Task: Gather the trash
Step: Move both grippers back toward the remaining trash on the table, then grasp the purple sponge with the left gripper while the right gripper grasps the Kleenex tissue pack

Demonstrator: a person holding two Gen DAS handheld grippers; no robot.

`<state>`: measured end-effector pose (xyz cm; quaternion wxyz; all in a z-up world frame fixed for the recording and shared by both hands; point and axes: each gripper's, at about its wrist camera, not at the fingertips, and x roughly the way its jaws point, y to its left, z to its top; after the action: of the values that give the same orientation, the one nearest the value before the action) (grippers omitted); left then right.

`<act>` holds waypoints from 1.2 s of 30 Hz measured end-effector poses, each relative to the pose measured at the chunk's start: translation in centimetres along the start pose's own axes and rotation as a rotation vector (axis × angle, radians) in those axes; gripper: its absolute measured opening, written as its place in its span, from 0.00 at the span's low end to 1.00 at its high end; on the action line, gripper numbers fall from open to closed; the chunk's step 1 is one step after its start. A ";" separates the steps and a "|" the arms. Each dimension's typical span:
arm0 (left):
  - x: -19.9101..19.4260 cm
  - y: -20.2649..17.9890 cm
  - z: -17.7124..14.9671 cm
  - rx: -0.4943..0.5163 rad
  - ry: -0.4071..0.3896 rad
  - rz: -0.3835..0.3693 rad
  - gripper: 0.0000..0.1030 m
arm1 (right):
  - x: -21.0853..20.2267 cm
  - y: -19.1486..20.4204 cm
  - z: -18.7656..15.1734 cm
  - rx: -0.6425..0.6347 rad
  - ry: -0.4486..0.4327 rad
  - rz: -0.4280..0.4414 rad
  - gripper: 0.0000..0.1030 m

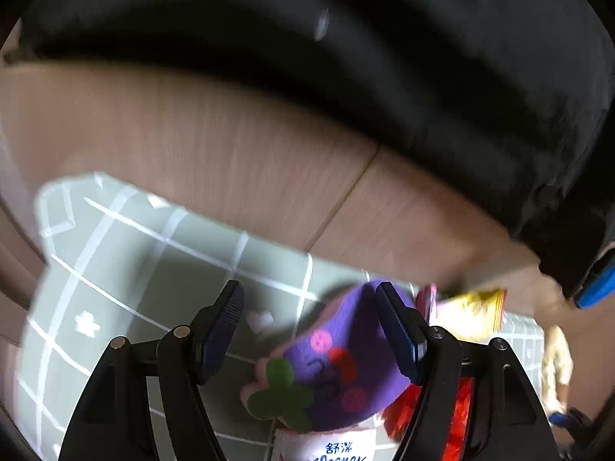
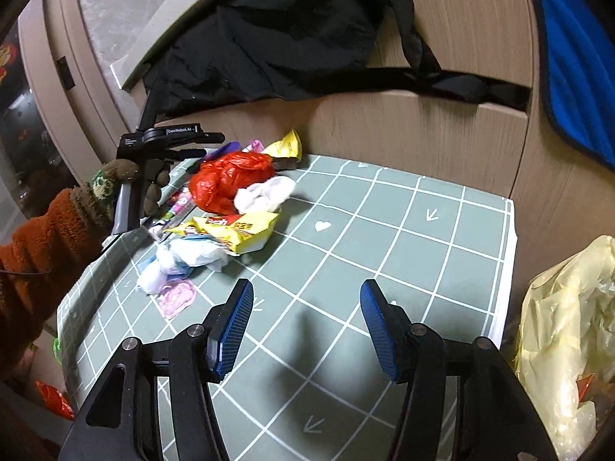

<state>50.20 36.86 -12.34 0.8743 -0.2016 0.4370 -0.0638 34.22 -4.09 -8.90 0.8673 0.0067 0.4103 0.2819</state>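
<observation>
A heap of trash lies at the far left of the green grid mat (image 2: 384, 230): a red plastic bag (image 2: 230, 180), a white crumpled tissue (image 2: 265, 192), a yellow snack wrapper (image 2: 238, 230), blue-white tissues (image 2: 180, 261) and a pink wrapper (image 2: 177, 299). My left gripper (image 2: 213, 145), held by a gloved hand (image 2: 127, 180), hovers over the back of the heap. In the blurred left wrist view the left gripper (image 1: 309, 292) is open above a purple wrapper (image 1: 338, 353), with the red bag (image 1: 457, 415) beside it. My right gripper (image 2: 307, 286) is open over bare mat with nothing between its fingers.
A black bag (image 2: 288, 27) with a strap lies on the wooden ledge behind the mat. A yellowish plastic bag (image 2: 569, 345) stands off the mat's right edge. Blue cloth (image 2: 576, 57) hangs at the upper right. A second yellow wrapper (image 2: 286, 146) lies against the wooden wall.
</observation>
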 end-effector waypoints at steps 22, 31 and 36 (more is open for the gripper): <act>-0.2 -4.9 -3.2 0.133 0.082 0.181 0.69 | -0.2 0.8 -1.4 0.009 -0.001 0.045 0.54; -7.4 -4.8 -4.7 0.017 -0.018 0.093 0.61 | -1.8 2.2 0.6 -0.042 -0.058 0.034 0.54; -15.8 -4.5 -10.3 -0.042 -0.155 0.115 0.61 | -0.6 4.9 2.4 -0.064 -0.046 0.109 0.54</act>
<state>32.69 34.26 -4.37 0.9032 -0.1990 0.3802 0.0114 33.27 0.27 -5.76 0.8596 0.0077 0.3800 0.3416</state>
